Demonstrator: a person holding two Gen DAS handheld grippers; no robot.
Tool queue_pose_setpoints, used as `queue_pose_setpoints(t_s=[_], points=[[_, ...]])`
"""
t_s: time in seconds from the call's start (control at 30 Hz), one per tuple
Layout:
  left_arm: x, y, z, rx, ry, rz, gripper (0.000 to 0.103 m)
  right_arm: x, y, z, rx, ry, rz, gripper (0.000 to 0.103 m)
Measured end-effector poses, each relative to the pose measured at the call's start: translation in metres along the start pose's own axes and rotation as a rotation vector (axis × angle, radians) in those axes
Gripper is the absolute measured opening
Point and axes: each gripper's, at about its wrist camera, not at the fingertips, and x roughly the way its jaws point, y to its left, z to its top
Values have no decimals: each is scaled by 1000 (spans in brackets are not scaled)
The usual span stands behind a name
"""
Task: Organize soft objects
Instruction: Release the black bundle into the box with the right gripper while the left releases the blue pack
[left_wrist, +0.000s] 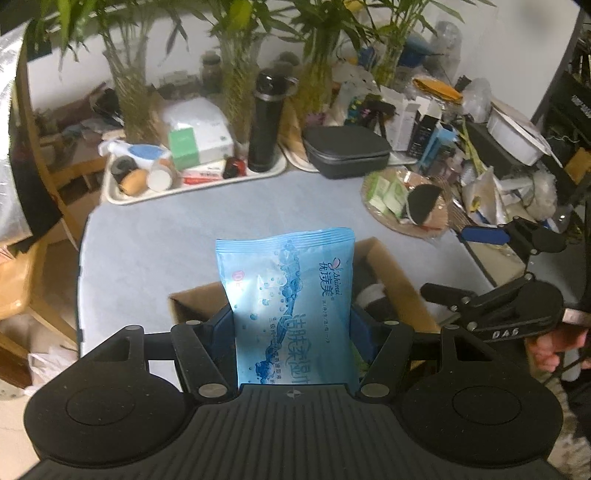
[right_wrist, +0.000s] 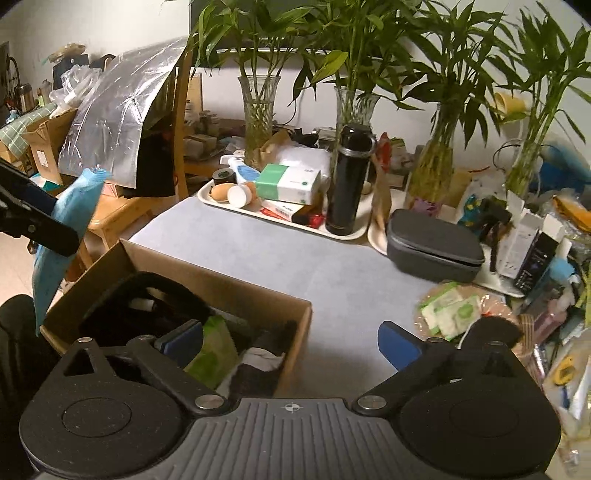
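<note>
My left gripper (left_wrist: 291, 321) is shut on a blue wet-wipe pack (left_wrist: 291, 295) and holds it upright above the cardboard box (left_wrist: 399, 280). The pack also shows at the left of the right wrist view (right_wrist: 70, 221), above the box's left side. The box (right_wrist: 221, 284) holds a green wipe pack (right_wrist: 216, 350) and dark and white cloth items (right_wrist: 258, 362). My right gripper (right_wrist: 288, 343) is open and empty, its left finger over the box, its right finger over the table. It also shows in the left wrist view (left_wrist: 480, 258).
A woven plate (right_wrist: 495, 306) with green-white packets (right_wrist: 450, 310) and a black brush lies right of the box. Behind are a grey case (right_wrist: 432, 243), a tray (right_wrist: 280, 218) with a black flask (right_wrist: 347, 181) and boxes, and vases of bamboo. A wooden chair (right_wrist: 122, 210) stands left.
</note>
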Motion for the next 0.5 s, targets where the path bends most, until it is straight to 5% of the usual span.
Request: queue_pose_setpoints(t_s=[0.2,0.5], points=[[25,-25,18,-9,76,-35,63,-7,-3,-5,-6,-7,0,103],[69,-27,31,-153,153,-194,74,-12,-16,-11,19,-5,9,103]])
